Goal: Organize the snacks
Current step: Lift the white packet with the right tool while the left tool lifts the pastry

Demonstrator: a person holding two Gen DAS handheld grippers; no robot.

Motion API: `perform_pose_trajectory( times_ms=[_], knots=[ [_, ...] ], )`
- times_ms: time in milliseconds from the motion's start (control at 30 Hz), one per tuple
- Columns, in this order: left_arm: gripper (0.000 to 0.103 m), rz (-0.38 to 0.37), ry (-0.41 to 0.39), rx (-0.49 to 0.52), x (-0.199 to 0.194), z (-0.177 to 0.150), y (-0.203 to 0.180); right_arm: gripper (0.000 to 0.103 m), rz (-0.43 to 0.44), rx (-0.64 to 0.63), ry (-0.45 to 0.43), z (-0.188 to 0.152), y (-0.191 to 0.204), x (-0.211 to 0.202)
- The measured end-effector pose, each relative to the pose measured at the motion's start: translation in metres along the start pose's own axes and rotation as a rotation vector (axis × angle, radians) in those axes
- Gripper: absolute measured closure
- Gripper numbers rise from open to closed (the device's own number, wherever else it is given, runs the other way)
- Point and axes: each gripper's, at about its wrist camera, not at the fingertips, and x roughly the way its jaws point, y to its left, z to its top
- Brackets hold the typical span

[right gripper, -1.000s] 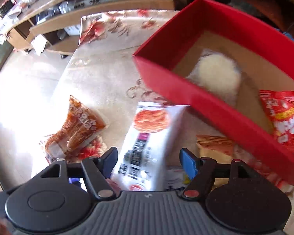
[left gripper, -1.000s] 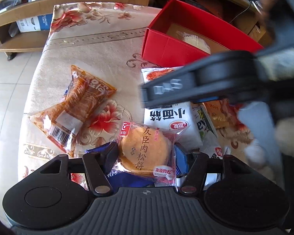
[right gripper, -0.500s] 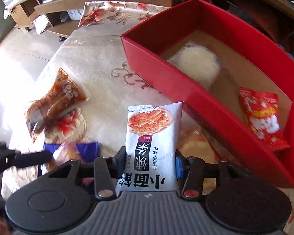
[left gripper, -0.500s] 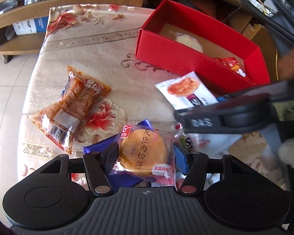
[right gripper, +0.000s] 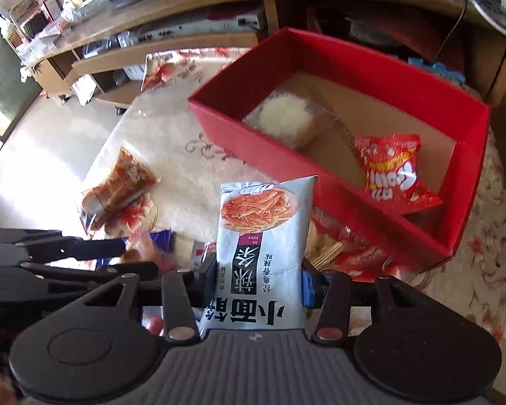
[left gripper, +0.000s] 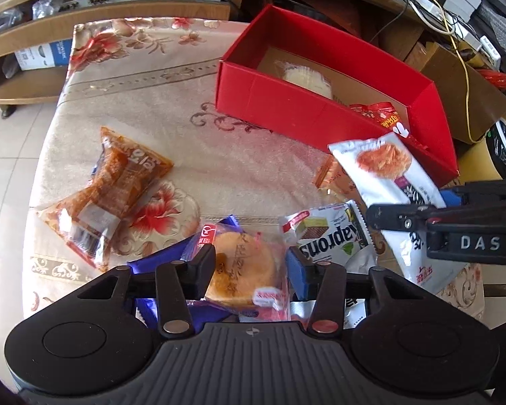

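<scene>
Right wrist view: the white noodle-snack bag [right gripper: 264, 246] is clamped in the right claw [right gripper: 259, 280], its long axis pointing forward, and the red box [right gripper: 337, 141] lies ahead and to the right, closer to this arm. Only here are 2 snacks seen inside the box. In the left wrist view, the left claw [left gripper: 249, 266] is seen around a round pastry packet [left gripper: 243, 266] on the table [left gripper: 236, 155]; a firm clench cannot be told.

Strong daylight comes from the left, washing out the floor [right gripper: 33, 155] and the left edge of the tablecloth [right gripper: 141, 135] in the right wrist view (detail is lost there). Fisheye bending curves the shelves [left gripper: 84, 17] along the top edges. Corners darken; the red box [right gripper: 354, 60] looks slightly smeared.
</scene>
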Motion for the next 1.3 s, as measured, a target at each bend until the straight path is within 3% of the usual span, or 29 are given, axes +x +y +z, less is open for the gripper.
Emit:
perform_pose_trajectory(
  times_ms=[33, 133, 333, 667, 700, 767, 933, 1033, 1300],
  knots=[
    [0.046, -0.003, -0.001, 0.005, 0.001, 0.000, -0.001, 0.057, 0.005, 0.006, 0.002, 0.001, -0.001, 0.001],
    [0.016, 0.028, 0.001, 0.005, 0.005, 0.001, -0.002, 0.057, 0.009, 0.011, 0.019, -0.002, -0.004, 0.007],
    [0.017, 0.036, 0.066, -0.015, 0.024, 0.002, 0.003, 0.057, 0.021, 0.016, 0.033, -0.005, -0.008, 0.011],
    [0.028, 0.105, 0.062, 0.122, 0.024, -0.004, -0.025, 0.057, 0.019, 0.038, 0.016, -0.007, -0.016, 0.003],
    [0.028, 0.109, 0.061, 0.127, 0.023, -0.004, -0.026, 0.057, 0.020, 0.042, 0.014, -0.007, -0.017, 0.003],
    [0.018, 0.114, 0.061, 0.143, 0.024, -0.004, -0.030, 0.057, 0.022, 0.046, 0.012, -0.007, -0.018, 0.002],
    [0.013, 0.133, 0.094, 0.194, 0.037, -0.006, -0.038, 0.057, 0.027, 0.046, 0.010, -0.007, -0.019, 0.001],
    [0.017, 0.156, 0.089, 0.210, 0.039, -0.008, -0.041, 0.057, 0.028, 0.048, 0.008, -0.007, -0.020, 0.000],
    [0.030, 0.118, 0.081, 0.175, 0.031, -0.005, -0.038, 0.057, 0.027, 0.052, -0.008, -0.007, -0.023, -0.005]
  ],
)
